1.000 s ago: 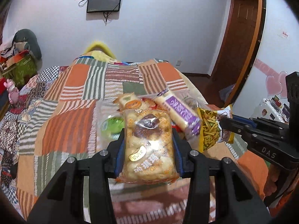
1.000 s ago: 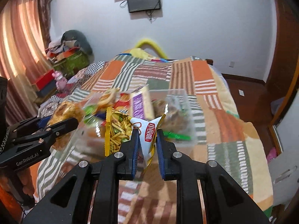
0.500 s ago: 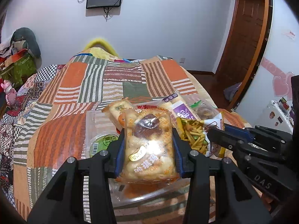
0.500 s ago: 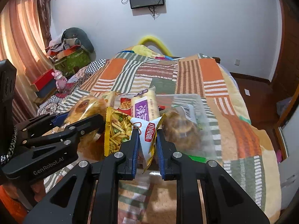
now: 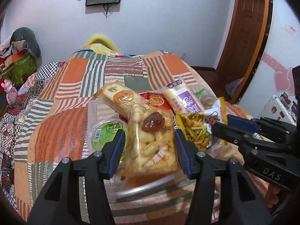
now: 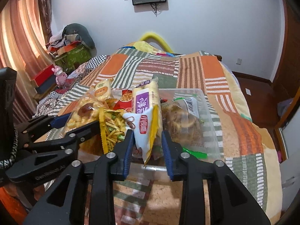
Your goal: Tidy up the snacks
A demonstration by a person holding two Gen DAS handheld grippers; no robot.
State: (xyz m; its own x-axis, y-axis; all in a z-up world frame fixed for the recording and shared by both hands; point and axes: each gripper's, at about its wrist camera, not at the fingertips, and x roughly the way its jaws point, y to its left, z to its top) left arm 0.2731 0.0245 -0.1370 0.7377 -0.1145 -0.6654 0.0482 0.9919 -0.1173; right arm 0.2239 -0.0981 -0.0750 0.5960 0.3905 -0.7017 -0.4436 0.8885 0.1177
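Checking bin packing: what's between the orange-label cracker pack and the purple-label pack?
A red snack packet lies between the orange-label cracker pack and the purple-label pack, partly hidden by them. Both wrist views show it, the left most clearly.

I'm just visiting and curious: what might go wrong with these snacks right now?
The clear bin is heaped, so the crisp-stick bag, loose between the open right tongs, may slide out. The left tongs, squeezing the pastry bag, sit close enough to bump.
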